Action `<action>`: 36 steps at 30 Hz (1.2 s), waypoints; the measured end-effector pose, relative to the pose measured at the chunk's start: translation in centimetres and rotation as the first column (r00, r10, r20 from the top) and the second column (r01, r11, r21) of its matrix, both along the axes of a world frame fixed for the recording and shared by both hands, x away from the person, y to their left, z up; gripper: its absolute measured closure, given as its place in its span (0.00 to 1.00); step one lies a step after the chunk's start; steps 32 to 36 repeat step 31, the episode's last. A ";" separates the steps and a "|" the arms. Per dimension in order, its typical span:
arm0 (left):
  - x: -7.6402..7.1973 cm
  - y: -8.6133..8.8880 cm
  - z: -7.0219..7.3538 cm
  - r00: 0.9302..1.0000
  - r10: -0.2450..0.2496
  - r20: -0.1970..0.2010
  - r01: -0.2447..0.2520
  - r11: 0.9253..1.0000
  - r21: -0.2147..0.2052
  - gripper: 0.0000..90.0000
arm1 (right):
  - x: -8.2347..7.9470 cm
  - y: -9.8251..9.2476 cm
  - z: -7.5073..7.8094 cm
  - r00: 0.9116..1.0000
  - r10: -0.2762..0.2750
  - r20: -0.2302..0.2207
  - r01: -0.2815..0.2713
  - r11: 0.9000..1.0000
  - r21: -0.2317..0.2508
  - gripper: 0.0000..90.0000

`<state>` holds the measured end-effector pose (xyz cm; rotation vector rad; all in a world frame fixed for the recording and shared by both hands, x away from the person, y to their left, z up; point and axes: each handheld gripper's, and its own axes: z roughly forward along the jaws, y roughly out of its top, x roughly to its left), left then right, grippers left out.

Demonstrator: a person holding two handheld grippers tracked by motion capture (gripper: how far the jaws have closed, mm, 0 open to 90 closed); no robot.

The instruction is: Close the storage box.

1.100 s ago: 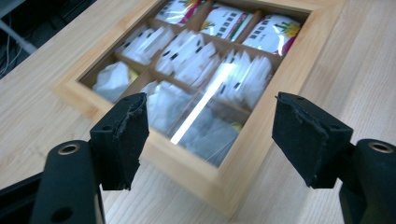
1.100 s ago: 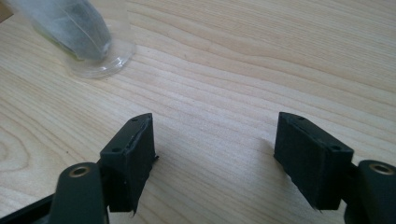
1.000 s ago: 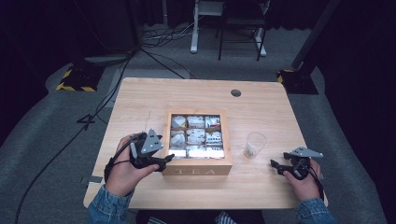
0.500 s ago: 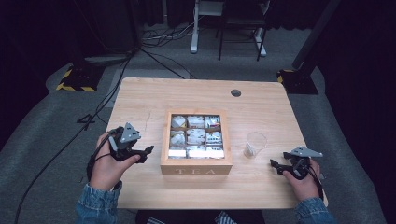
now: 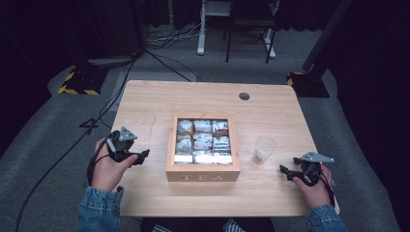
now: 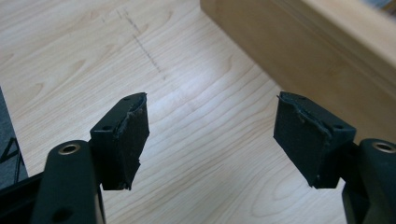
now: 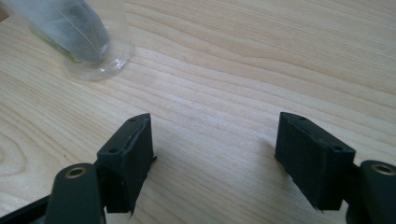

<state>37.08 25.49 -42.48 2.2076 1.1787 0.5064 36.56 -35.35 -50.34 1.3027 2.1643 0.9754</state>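
Note:
A wooden tea box (image 5: 203,171) marked TEA sits mid-table, its compartments holding several tea bags (image 5: 202,141). A clear plastic cup (image 5: 263,150) with a tea bag inside stands right of the box; in the right gripper view the cup (image 7: 79,37) is at the upper left. My left gripper (image 5: 143,155) rests low over the table, left of the box, open with nothing between its pads (image 6: 131,140); the box wall (image 6: 299,51) shows at the upper right. My right gripper (image 5: 283,170) stays near the front right, open and empty, pointing toward the cup.
The table's front edge (image 5: 217,212) lies just under both hands. A round cable hole (image 5: 244,96) is at the back right. Bare wood stretches left of the box and behind it. Cables and stands clutter the dark floor beyond.
My left gripper drew back leftward from the box's front left corner and sank toward the table. The right gripper kept still.

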 end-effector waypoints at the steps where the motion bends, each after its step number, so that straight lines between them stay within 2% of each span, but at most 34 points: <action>1: 0.1 0.2 -0.3 1.000 0.010 -0.007 -0.010 1.000 -0.009 0.30 | 0.0 0.0 0.0 1.000 0.001 0.000 -0.001 1.000 0.001 0.31; 6: 0.8 1.1 -1.6 0.999 0.028 -0.035 -0.029 0.999 -0.034 0.30 | 0.0 0.0 0.0 1.000 0.001 0.001 -0.001 1.000 0.001 0.31; 12: 1.3 1.5 -2.8 0.999 0.036 -0.026 -0.037 0.998 -0.058 0.31 | 0.0 0.0 0.0 1.000 0.002 0.001 -0.002 1.000 0.000 0.31; 14: 1.6 1.7 -3.6 0.998 0.045 -0.037 -0.048 0.996 -0.070 0.31 | 0.0 0.0 0.0 1.000 0.000 0.000 0.000 1.000 0.000 0.31; 20: 2.2 2.1 -5.4 0.997 0.072 -0.033 -0.073 0.996 -0.044 0.30 | 0.0 0.0 0.0 1.000 0.001 0.000 -0.001 1.000 0.002 0.31; 21: 2.3 2.0 -5.6 0.997 0.073 -0.031 -0.074 0.997 -0.034 0.30 | 0.0 0.0 0.0 1.000 0.004 0.001 -0.004 1.000 0.002 0.31; 23: 2.5 1.7 -6.0 0.997 0.073 -0.022 -0.072 0.997 0.015 0.28 | 0.0 0.0 0.0 1.000 0.001 0.000 -0.001 1.000 0.001 0.31; 26: 2.6 1.4 -6.3 0.997 0.072 -0.025 -0.071 0.997 0.041 0.26 | 0.0 0.0 0.0 1.000 0.004 0.001 -0.004 1.000 0.002 0.31; 27: 2.8 1.3 -6.7 0.998 0.061 -0.032 -0.060 0.998 0.035 0.23 | 0.0 0.0 0.0 1.000 0.001 0.000 -0.001 1.000 0.000 0.31; 31: 3.0 1.3 -7.0 0.998 0.046 -0.047 -0.048 0.999 -0.022 0.21 | 0.0 0.0 0.0 1.000 0.002 0.000 -0.002 1.000 0.002 0.31; 36: 3.0 1.3 -7.0 0.998 0.046 -0.047 -0.048 0.999 -0.022 0.21 | 0.0 0.0 0.0 1.000 0.002 0.000 -0.002 1.000 0.002 0.31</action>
